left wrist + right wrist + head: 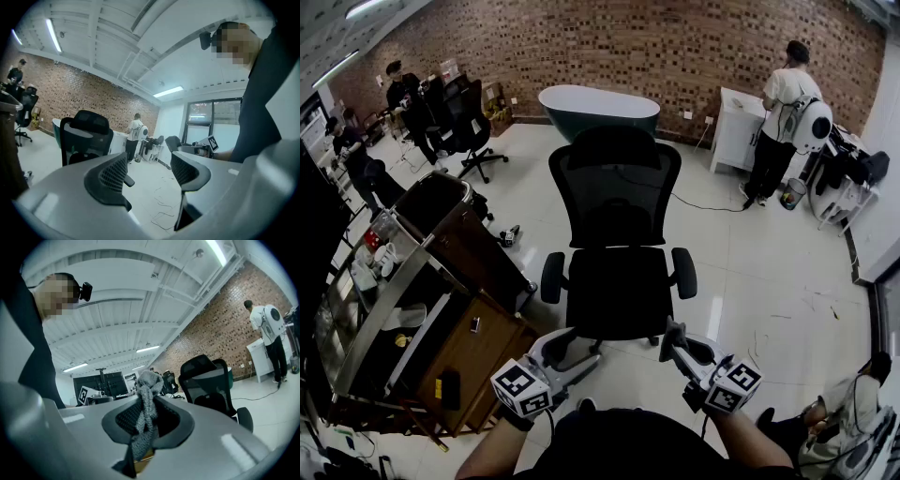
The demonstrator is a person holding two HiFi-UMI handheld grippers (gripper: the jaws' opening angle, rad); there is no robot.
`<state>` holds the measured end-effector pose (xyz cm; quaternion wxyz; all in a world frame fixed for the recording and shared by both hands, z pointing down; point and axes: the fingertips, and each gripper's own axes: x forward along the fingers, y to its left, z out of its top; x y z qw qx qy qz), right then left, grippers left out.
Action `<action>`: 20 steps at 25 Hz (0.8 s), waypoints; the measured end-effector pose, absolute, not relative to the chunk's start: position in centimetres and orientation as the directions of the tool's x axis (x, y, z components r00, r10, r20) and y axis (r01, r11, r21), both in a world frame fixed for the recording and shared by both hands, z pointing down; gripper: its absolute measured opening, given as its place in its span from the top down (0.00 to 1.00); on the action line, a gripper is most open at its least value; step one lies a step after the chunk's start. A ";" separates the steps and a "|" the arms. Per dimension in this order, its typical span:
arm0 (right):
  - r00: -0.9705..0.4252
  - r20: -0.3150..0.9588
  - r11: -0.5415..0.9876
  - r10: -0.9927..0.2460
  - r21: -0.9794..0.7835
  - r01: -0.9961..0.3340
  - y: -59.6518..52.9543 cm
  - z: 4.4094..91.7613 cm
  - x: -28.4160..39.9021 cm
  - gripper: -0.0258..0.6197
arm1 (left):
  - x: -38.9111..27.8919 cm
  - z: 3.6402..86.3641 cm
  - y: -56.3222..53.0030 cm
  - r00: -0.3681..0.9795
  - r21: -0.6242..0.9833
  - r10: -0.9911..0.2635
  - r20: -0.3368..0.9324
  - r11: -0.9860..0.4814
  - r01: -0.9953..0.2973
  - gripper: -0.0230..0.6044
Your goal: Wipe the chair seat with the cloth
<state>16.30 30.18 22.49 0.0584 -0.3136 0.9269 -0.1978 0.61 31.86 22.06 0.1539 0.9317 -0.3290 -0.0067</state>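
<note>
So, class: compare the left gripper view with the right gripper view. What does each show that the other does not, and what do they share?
Only the left gripper view: the left gripper with jaws apart, nothing between them. Only the right gripper view: the right gripper shut on the grey cloth. Both: the black chair, the brick wall and a standing person in a white shirt.

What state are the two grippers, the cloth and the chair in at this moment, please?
left gripper: open, nothing between its jaws.
right gripper: shut on the cloth.
cloth: grey, bunched up, pinched between the right jaws, held off the chair.
chair seat: bare, nothing lying on it, not yet wiped.
chair: upright, seat front towards the person.
</note>
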 end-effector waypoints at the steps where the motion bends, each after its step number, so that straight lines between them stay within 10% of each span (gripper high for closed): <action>1: -0.798 0.017 0.727 -0.602 -0.402 -0.557 30.0 22.7 16.5 0.88 | 0.9 22.1 31.7 0.781 0.290 -0.619 0.089 -0.734 -0.614 0.45; 20: -0.822 0.055 0.729 -0.566 -0.433 -0.531 21.9 26.0 13.5 0.88 | -1.9 25.5 24.0 0.744 0.339 -0.658 0.117 -0.678 -0.652 0.45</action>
